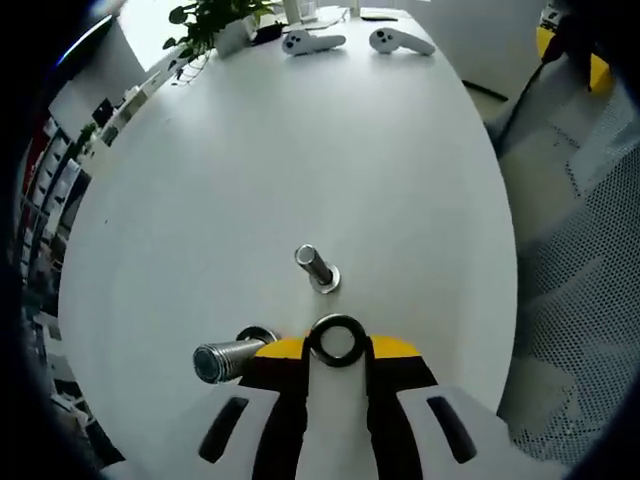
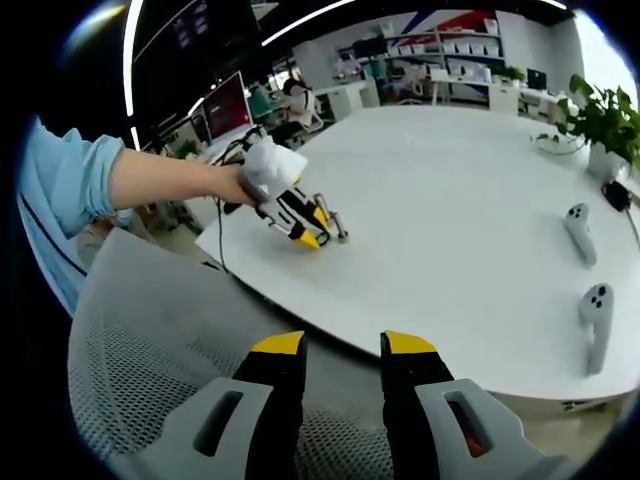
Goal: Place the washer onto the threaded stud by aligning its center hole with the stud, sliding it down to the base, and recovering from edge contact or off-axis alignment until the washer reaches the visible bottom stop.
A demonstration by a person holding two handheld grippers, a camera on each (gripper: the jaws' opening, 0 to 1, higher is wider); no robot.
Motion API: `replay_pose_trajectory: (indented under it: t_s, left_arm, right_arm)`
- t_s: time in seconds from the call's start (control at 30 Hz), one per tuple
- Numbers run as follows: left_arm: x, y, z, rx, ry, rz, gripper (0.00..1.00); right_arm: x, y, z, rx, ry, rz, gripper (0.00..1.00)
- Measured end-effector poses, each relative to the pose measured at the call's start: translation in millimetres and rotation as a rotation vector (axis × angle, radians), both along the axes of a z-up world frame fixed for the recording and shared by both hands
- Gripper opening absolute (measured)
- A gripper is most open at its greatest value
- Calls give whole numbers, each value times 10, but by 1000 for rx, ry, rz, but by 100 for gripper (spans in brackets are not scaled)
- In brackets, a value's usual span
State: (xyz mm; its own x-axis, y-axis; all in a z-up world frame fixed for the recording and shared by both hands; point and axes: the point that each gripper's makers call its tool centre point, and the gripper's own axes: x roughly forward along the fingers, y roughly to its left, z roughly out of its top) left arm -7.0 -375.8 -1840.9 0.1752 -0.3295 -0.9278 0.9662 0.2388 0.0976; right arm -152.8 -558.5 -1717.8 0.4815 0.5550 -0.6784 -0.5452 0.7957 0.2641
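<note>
My left gripper [image 1: 337, 348] is shut on a dark metal washer [image 1: 314, 340], held flat between its yellow-tipped jaws just above the white table [image 1: 300, 150]. A short threaded stud [image 1: 315, 266] stands upright on its round base a little ahead of the washer. A second, thicker threaded stud [image 1: 225, 359] stands just left of the left jaw. In the right gripper view, the left gripper [image 2: 300, 215] rests low over the table in a person's hand, beside a stud [image 2: 340, 228]. My right gripper [image 2: 345, 345] is open and holds nothing, back from the table [image 2: 450, 200] edge.
Two white handheld controllers [image 1: 312, 42] [image 1: 400, 41] lie at the far end of the table, also seen as controllers [image 2: 578, 232] [image 2: 596, 310]. A potted plant [image 1: 215, 20] stands near them. A grey mesh chair [image 2: 150, 340] sits under my right gripper, and an office with desks lies beyond.
</note>
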Motion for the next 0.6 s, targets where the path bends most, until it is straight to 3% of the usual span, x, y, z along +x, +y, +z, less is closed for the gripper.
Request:
replay_pose_trajectory:
  t_s: [0.37,0.6]
  left_arm:
    - [20,82,270,-48,-25,34,19]
    - [50,154,474,-37,-70,15,19]
  right_arm:
    - [-1,2,-1,-2,2,6,31]
    - [-4,3,-3,-3,3,8,31]
